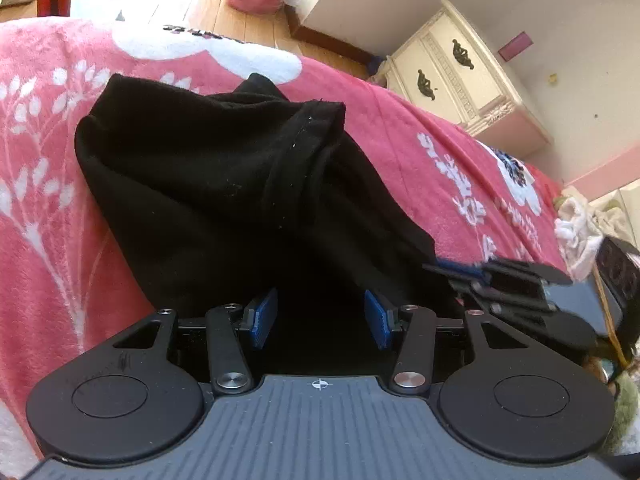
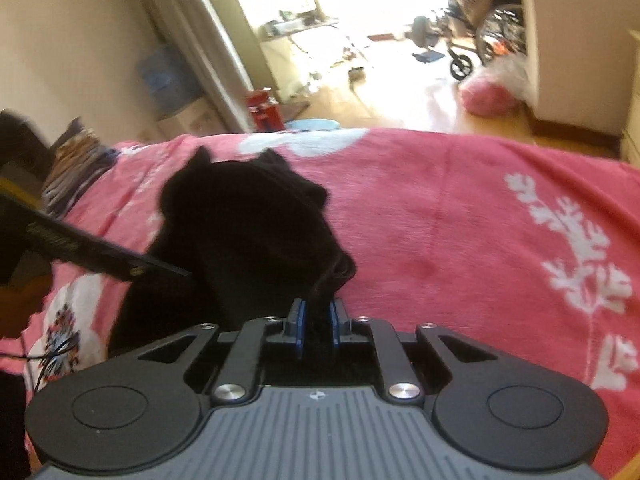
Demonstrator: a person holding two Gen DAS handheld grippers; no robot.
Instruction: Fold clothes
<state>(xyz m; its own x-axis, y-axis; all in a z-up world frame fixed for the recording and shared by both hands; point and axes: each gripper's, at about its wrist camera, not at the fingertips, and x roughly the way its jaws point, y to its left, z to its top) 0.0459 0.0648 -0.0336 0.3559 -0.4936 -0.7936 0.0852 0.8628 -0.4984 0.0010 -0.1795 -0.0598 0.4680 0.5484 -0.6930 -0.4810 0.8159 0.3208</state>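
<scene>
right gripper [image 2: 318,322]: blue ribbed pads pinched together on a bunched fold of the black garment [image 2: 244,236]
left gripper [image 1: 320,322]: blue pads apart, dark cloth between them, not pressed
black garment: soft fleecy knit, crumpled in a rumpled heap with a stitched hem ridge, lying on the pink blanket [image 1: 400,132]
pink blanket: plush, white leaf and flower print
nightstand [image 1: 460,76]: cream, carved trim, two drawers shut, dark metal pulls, contents hidden
floor [image 1: 248,24]: wooden boards
</scene>
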